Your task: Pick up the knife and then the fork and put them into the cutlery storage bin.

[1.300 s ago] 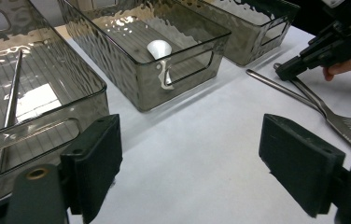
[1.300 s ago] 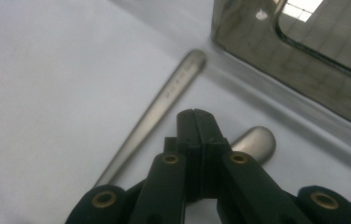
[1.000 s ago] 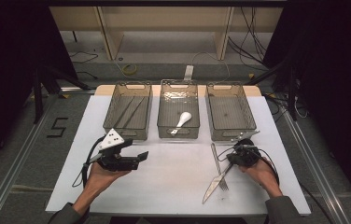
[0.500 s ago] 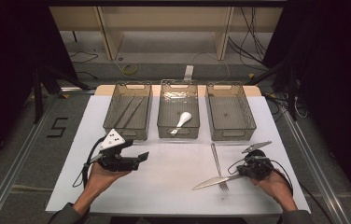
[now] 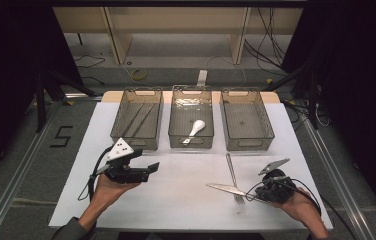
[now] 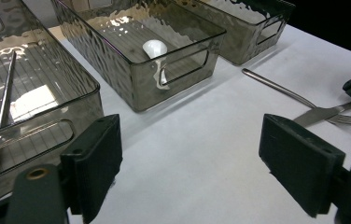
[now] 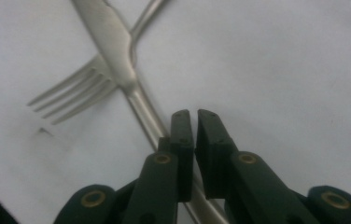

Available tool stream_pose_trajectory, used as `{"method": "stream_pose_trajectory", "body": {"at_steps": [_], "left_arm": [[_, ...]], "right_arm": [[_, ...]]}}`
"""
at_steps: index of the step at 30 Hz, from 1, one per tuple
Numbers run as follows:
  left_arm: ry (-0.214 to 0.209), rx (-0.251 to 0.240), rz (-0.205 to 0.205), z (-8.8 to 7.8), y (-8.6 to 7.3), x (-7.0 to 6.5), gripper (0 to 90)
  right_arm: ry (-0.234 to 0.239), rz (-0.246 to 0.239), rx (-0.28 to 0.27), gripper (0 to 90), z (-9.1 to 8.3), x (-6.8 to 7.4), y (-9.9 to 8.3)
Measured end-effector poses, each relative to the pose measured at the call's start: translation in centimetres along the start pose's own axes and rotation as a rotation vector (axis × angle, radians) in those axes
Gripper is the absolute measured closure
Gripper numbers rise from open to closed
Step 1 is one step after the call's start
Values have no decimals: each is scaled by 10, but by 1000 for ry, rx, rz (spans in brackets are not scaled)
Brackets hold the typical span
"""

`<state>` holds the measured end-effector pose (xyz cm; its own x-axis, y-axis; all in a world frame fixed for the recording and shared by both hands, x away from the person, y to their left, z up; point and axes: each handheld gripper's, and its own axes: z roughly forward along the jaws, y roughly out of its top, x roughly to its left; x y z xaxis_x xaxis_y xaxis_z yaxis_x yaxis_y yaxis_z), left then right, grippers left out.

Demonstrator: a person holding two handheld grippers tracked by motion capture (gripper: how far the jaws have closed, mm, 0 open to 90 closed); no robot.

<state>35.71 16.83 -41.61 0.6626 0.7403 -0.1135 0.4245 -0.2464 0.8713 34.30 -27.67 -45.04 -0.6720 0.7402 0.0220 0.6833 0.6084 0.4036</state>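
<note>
Silver steel table knife (image 5: 225,188) flat on the white tabletop (image 5: 176,200) at near right, crossed over the tines of a steel fork (image 5: 232,172), long axis left to right, handle end passing beneath the right gripper (image 7: 194,121). Jaws there just opening to a narrow slit, nothing pinched between. Left gripper (image 5: 152,167) well apart to the left, jaws wide, empty.

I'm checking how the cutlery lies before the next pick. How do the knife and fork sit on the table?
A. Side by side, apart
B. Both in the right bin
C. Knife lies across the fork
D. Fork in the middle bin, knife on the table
C: in the right gripper view the knife lies crossed over the fork just behind its tines, both on the white table.
</note>
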Motion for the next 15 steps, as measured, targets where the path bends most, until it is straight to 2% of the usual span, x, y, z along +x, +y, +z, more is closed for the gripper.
{"method": "stream_pose_trajectory", "body": {"at_steps": [4,8,12,15], "left_arm": [[0,-1,-2,0,0,0,210],[3,-4,1,0,0,1,210],[2,-7,-1,-1,0,1,210],[3,-14,-1,-1,1,1,210]], "right_arm": [[32,-47,21,617,-3,5,10],[44,-93,60,529,2,11,17],[36,-108,103,500,10,13,20],[22,-118,128,527,14,14,22]]}}
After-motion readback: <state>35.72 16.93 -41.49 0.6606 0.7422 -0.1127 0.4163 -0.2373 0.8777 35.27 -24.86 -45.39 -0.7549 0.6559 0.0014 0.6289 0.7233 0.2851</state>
